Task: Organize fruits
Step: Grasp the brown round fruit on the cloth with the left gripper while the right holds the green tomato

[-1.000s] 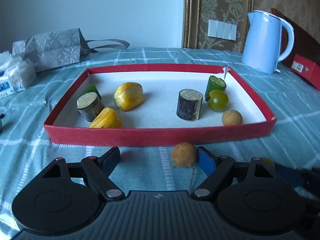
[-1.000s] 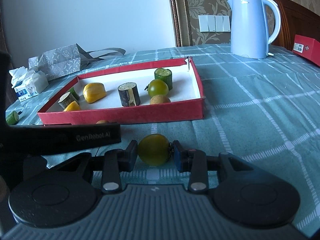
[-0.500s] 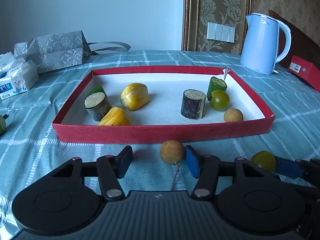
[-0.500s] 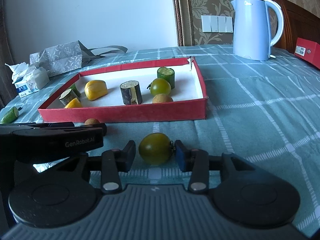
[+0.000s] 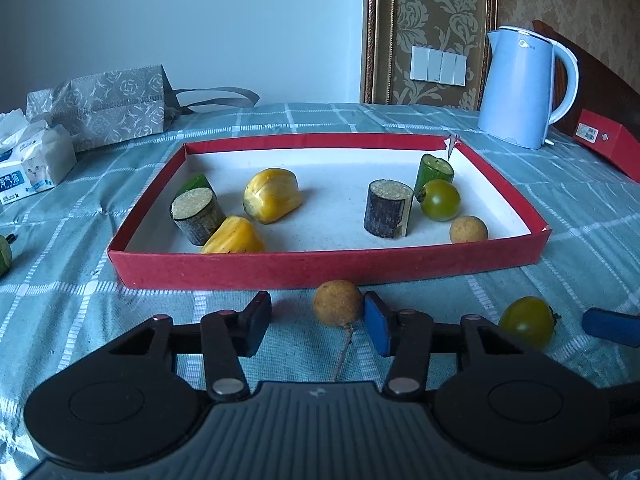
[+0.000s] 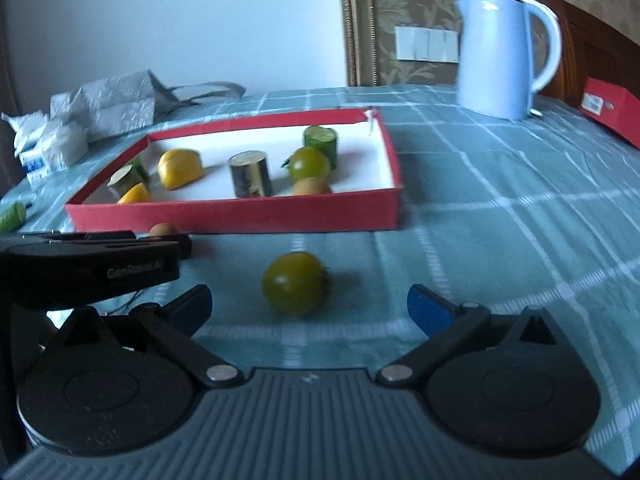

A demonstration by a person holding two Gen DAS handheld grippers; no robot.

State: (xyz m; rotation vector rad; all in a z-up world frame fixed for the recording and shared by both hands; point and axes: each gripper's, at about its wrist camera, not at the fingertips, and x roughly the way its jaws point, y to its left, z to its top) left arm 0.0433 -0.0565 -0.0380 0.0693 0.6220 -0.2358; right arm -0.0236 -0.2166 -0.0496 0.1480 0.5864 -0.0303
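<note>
Low in the frame, the right gripper (image 6: 308, 308) has just sprung wide – a green tomato (image 6: 295, 282) sits free between its jaws; the left gripper (image 5: 316, 318), just closing, brackets a brown longan (image 5: 338, 303) before the red tray (image 5: 320, 270).

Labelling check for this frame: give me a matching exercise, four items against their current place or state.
Items:
1. left hand-held gripper
2. right hand-held gripper
3. kettle
4. tissue pack

Places or states:
A. beyond the red tray's far right corner
B. jaws wide apart, loose green tomato on the cloth between them
C. left of the tray
D. one pad against the brown round fruit, the other clear of it

Pairs: 1-D, 2-B, 3-A, 4-C
</note>
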